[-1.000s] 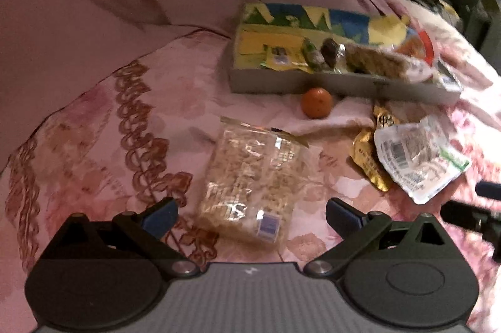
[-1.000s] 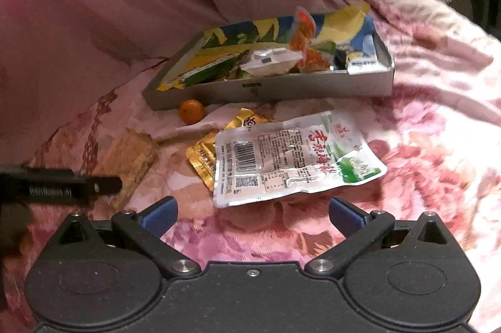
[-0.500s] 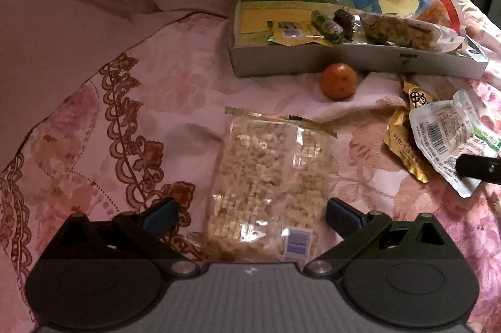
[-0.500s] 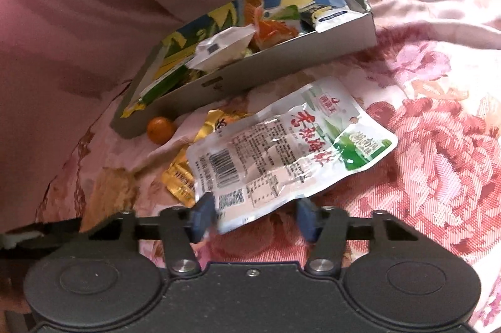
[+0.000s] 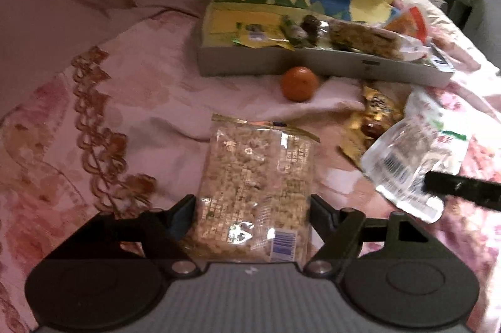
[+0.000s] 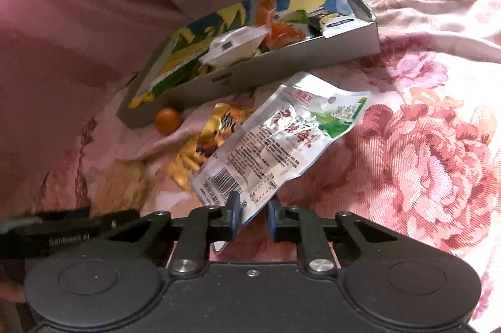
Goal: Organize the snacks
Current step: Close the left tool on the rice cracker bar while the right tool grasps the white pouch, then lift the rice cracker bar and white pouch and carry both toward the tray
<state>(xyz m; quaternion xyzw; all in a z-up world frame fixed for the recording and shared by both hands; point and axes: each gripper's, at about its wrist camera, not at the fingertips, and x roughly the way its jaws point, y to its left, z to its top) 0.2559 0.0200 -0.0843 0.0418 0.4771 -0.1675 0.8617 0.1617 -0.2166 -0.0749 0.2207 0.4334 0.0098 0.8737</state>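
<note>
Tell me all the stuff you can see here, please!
clear bag of puffed cereal snack: one, beige, on the bedspread between the left gripper's fingers
silver-and-green packet: one, lifted at its edge by the right gripper
gold wrapper: one, beside the silver packet
orange fruit: one, in front of the box
cardboard box: one, grey outside, colourful inside, holding several snacks
bedspread: pink, floral
left gripper: black, closing on the cereal bag
right gripper: black, pinching the silver packet
</note>
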